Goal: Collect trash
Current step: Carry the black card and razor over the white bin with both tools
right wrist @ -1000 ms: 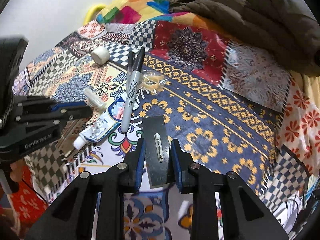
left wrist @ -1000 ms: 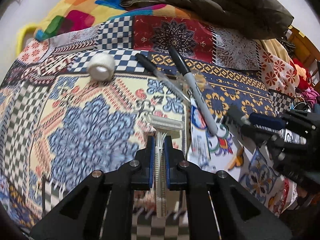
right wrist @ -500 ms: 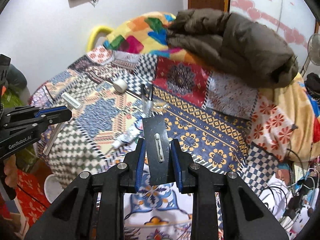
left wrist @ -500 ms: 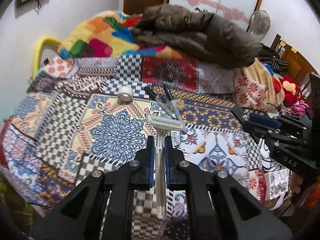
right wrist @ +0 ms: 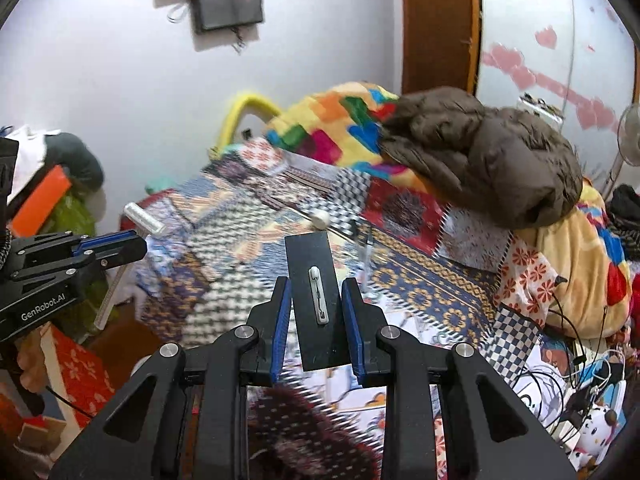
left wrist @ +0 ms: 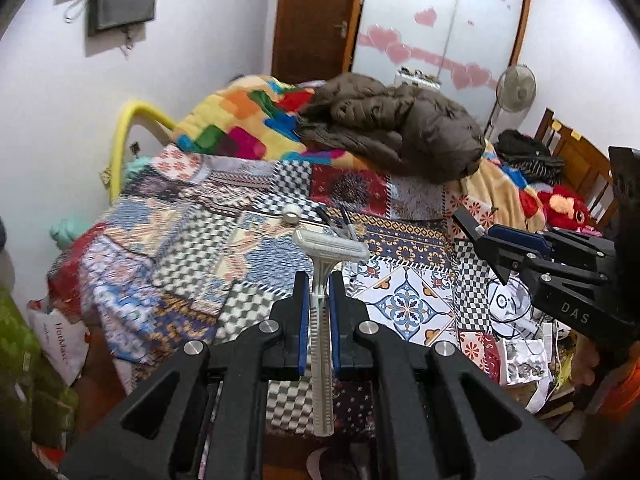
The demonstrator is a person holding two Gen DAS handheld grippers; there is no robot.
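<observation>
My left gripper (left wrist: 318,280) is shut on a white disposable razor (left wrist: 323,276), head up, held in the air off the near edge of the bed. My right gripper (right wrist: 316,286) is shut on a flat black card (right wrist: 314,280) with a small white clip on its face. Each gripper shows in the other's view: the right one (left wrist: 480,236) at the right, the left one (right wrist: 136,240) at the left with the razor's head (right wrist: 144,222). A white tape roll (left wrist: 291,215) and two markers (left wrist: 347,222) lie far off on the patchwork bedspread (left wrist: 192,248).
A brown jacket (left wrist: 392,128) and a bright blanket (left wrist: 240,128) are piled at the bed's far end. Cables and papers (left wrist: 520,344) lie on the floor at the right, bags (left wrist: 48,344) at the left. A door and wardrobe stand behind.
Both grippers have pulled back and up from the bedspread, each holding its item. The bed now looks small and far, and the walls and door have come into view.
</observation>
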